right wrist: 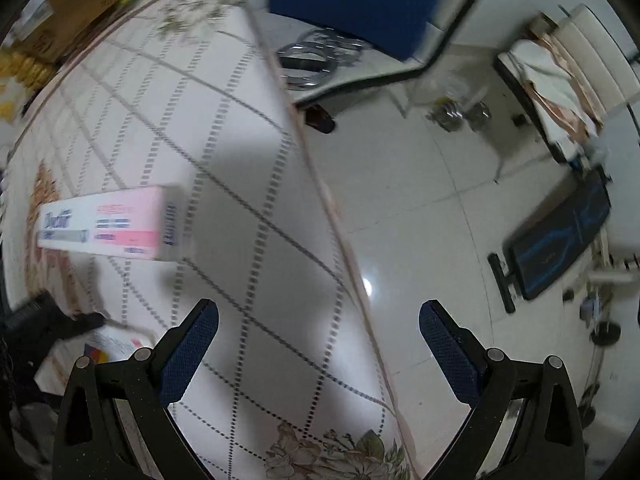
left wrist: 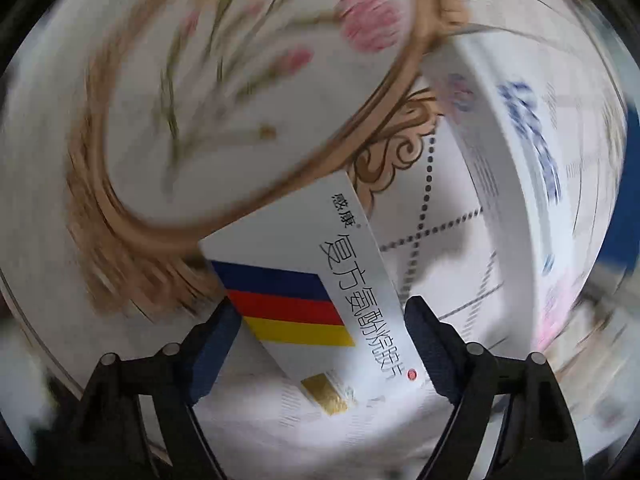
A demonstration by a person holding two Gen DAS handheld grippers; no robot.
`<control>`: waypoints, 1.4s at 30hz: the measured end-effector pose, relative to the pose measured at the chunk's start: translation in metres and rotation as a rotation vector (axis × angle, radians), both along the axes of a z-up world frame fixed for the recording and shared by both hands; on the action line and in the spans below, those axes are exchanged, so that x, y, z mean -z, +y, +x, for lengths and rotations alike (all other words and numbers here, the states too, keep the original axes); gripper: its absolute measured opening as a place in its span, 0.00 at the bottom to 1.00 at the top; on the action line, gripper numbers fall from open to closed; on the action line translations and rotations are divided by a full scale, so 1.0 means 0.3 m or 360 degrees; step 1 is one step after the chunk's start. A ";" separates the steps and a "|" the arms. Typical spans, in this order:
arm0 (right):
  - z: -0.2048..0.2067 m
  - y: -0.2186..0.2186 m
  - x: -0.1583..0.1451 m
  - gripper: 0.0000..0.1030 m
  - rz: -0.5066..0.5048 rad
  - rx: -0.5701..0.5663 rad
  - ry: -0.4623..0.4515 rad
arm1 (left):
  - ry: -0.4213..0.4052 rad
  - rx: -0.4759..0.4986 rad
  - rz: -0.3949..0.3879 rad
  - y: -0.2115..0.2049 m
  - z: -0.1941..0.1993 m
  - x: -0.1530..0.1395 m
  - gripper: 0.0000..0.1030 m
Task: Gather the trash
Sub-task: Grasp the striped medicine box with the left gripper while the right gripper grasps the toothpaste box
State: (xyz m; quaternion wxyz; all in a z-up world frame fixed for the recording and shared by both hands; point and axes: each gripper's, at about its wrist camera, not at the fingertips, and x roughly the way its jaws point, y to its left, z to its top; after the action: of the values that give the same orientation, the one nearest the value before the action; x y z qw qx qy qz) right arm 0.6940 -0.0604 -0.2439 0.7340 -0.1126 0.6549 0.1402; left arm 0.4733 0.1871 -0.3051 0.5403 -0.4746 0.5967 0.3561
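Observation:
My left gripper (left wrist: pixel 320 316) is shut on a white medicine box (left wrist: pixel 304 280) with blue, red and yellow stripes and black Chinese lettering, held tilted above the flowered tablecloth (left wrist: pixel 168 128). A long white and pink box (left wrist: pixel 520 168) lies on the cloth to the right of it. The same pink box (right wrist: pixel 112 224) shows at the left in the right wrist view. My right gripper (right wrist: pixel 320 332) is open and empty over the table's right edge (right wrist: pixel 320 184). The left gripper (right wrist: pixel 44 320) with the striped box (right wrist: pixel 104 348) shows at the lower left there.
The tablecloth (right wrist: pixel 224 160) has a dotted grid and flower prints. Beyond the table edge is a white tiled floor (right wrist: pixel 420 220) with a black exercise bench (right wrist: pixel 560 244), a blue panel (right wrist: pixel 352 0) and metal items (right wrist: pixel 316 60). Cardboard boxes (right wrist: pixel 68 12) stand at the far left.

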 end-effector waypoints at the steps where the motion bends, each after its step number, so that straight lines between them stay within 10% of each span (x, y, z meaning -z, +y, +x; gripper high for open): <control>1: -0.002 0.019 -0.009 0.99 0.0021 -0.0047 0.0000 | 0.0017 0.0157 0.0078 -0.006 -0.008 -0.011 0.78; 5: -0.028 0.214 -0.052 0.99 0.0058 -0.0443 -0.0044 | 0.0112 0.0753 0.0378 -0.029 -0.080 -0.038 0.78; 8: -0.063 0.389 -0.036 0.99 -0.0024 -0.0759 -0.0105 | 0.0156 0.0924 0.0486 -0.021 -0.158 -0.033 0.78; 15: -0.133 0.669 0.083 0.88 -0.0252 -0.1209 -0.0208 | 0.0006 0.0551 0.0311 0.049 -0.354 0.018 0.78; 21: -0.126 0.562 0.086 0.63 -0.0172 -0.0834 0.0028 | -0.0048 0.0498 0.0303 0.052 -0.466 0.032 0.78; 30: -0.251 0.175 0.144 0.60 0.0036 -0.0120 0.0525 | -0.0037 0.0610 0.0354 0.015 -0.410 0.019 0.78; 39: -0.309 0.297 0.124 0.73 -0.0141 -0.0581 0.0153 | -0.0018 0.0770 0.0406 -0.005 -0.285 0.020 0.77; 42: -0.334 0.319 0.135 0.48 -0.0167 -0.0602 0.0127 | -0.0056 0.0753 0.0375 -0.007 -0.236 0.013 0.69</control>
State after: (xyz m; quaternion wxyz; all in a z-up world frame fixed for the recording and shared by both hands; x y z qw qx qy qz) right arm 0.5938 0.0353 -0.2845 0.6612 -0.2661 0.6571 0.2456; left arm 0.4025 0.1849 -0.3090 0.6704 -0.2619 0.6359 0.2786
